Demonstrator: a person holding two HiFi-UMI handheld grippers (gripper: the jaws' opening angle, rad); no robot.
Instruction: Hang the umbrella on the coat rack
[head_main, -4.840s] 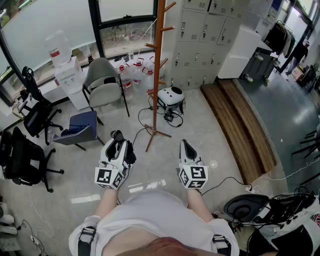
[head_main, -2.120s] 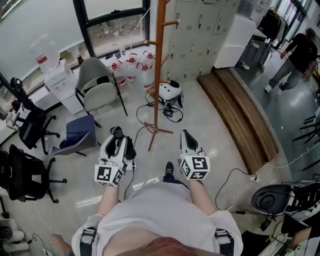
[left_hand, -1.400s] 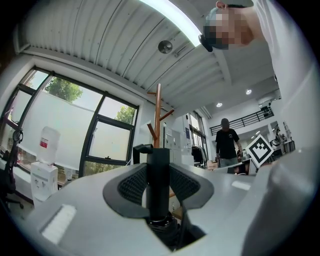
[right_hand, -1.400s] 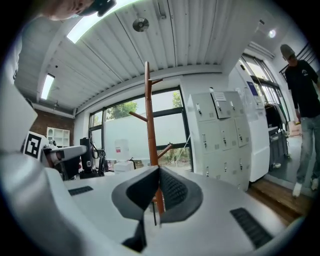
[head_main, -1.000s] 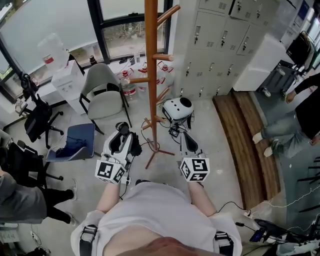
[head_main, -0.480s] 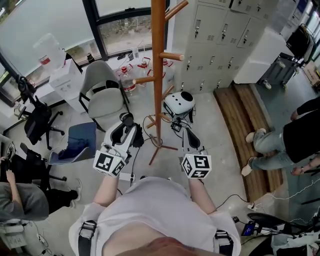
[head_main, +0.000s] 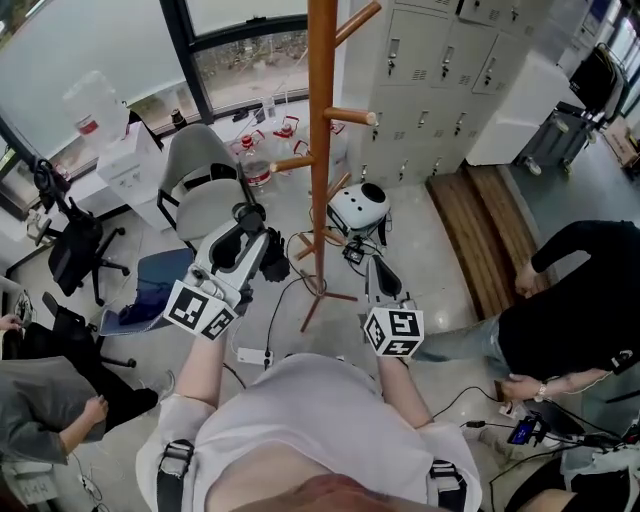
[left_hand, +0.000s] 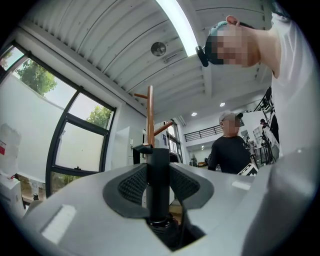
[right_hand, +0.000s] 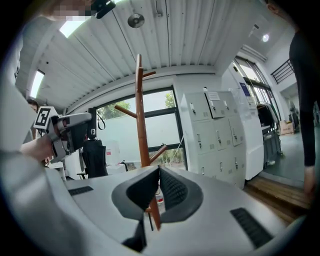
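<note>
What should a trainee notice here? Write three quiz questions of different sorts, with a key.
1. True or false: the right gripper is shut with nothing between its jaws.
2. The left gripper is clamped on: A) a coat, B) the umbrella, C) a bag.
3. Short answer: does the umbrella hang on the coat rack yet?

Key: 1 true; 2 B; 3 no, the left gripper holds it beside the rack.
</note>
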